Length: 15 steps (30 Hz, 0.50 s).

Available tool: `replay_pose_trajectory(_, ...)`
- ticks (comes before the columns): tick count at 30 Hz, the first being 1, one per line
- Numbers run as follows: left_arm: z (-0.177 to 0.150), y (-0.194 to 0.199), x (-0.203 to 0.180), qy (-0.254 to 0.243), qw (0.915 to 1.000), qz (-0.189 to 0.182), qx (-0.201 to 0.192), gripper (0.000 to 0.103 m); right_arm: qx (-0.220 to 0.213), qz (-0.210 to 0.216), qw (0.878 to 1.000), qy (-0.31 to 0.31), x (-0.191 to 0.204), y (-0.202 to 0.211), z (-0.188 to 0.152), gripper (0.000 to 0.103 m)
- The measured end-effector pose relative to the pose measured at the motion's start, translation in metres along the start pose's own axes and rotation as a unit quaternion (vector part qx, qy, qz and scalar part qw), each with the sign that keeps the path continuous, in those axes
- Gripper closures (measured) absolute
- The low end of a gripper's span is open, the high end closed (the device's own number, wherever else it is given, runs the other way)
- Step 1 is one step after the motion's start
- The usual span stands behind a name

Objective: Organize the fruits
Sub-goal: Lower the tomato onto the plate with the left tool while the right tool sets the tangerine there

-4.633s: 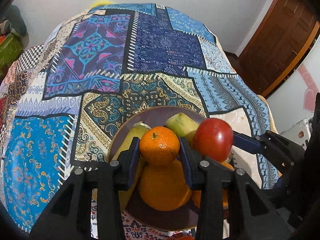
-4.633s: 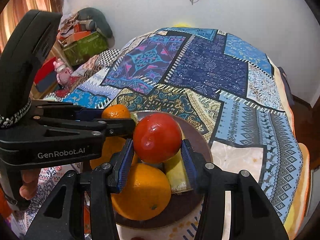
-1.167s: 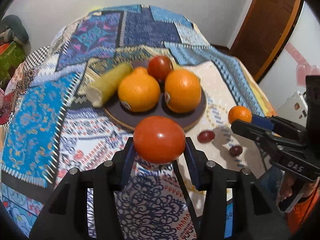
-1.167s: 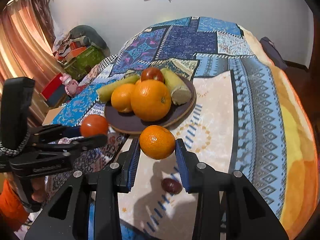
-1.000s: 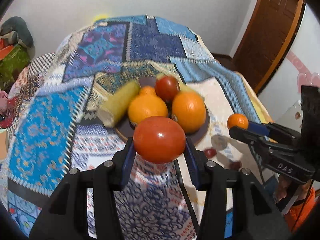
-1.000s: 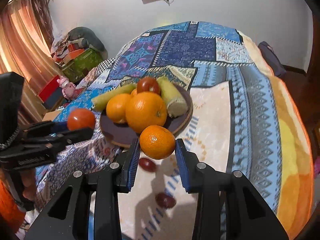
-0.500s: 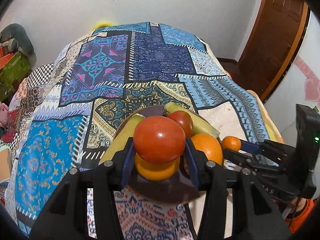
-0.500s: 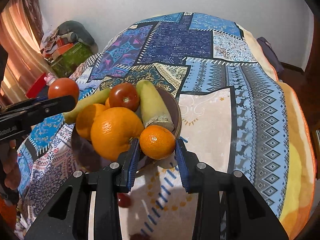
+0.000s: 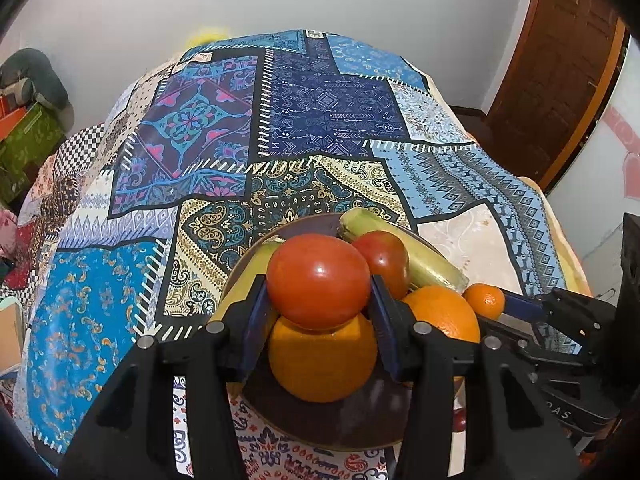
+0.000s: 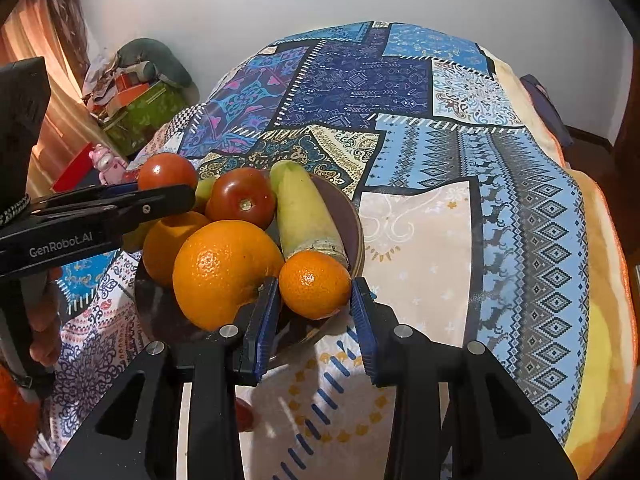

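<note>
My left gripper is shut on a red tomato, held over the brown plate. The left gripper with its tomato also shows in the right wrist view. My right gripper is shut on a small mandarin, held at the plate's near right rim. The mandarin also shows in the left wrist view. On the plate lie two large oranges, another tomato and two yellow-green long fruits.
The plate sits on a patchwork cloth over a table. A small dark red fruit lies on the cloth near the plate. Boxes and clutter stand on the floor at the left; a wooden door is at the right.
Both grippers have moved forward from the table's near side to the plate, each still holding its fruit. The left now hovers over the plate; the right is at its rim.
</note>
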<state>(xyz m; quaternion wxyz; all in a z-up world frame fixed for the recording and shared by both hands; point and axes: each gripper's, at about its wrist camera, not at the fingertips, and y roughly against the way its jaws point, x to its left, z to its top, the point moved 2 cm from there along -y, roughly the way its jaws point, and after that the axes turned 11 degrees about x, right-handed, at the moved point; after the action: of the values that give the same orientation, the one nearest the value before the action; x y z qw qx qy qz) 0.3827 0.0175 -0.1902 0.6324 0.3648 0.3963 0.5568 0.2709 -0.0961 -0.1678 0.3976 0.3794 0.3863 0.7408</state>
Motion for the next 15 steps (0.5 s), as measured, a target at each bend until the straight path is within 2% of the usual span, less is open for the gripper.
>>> replay_pose_trajectory(6, -0.001, 0.004, -0.004, -0.009, 1.0, -0.002, -0.005, 0.047, 0.004, 0.004, 1.0, -0.006, -0.002, 0.0, 0.001, 0.069)
replay_pose_trajectory(12, -0.006, 0.011, -0.007, -0.014, 0.9999, 0.0, -0.01, 0.047, 0.0, 0.0, 1.0, 0.001, 0.0, 0.003, 0.0, 0.06)
replay_pose_trajectory(15, -0.009, 0.016, -0.003, -0.006, 0.9999, -0.003, -0.013, 0.047, -0.004, 0.001, 1.0, 0.001, 0.0, 0.006, -0.001, 0.059)
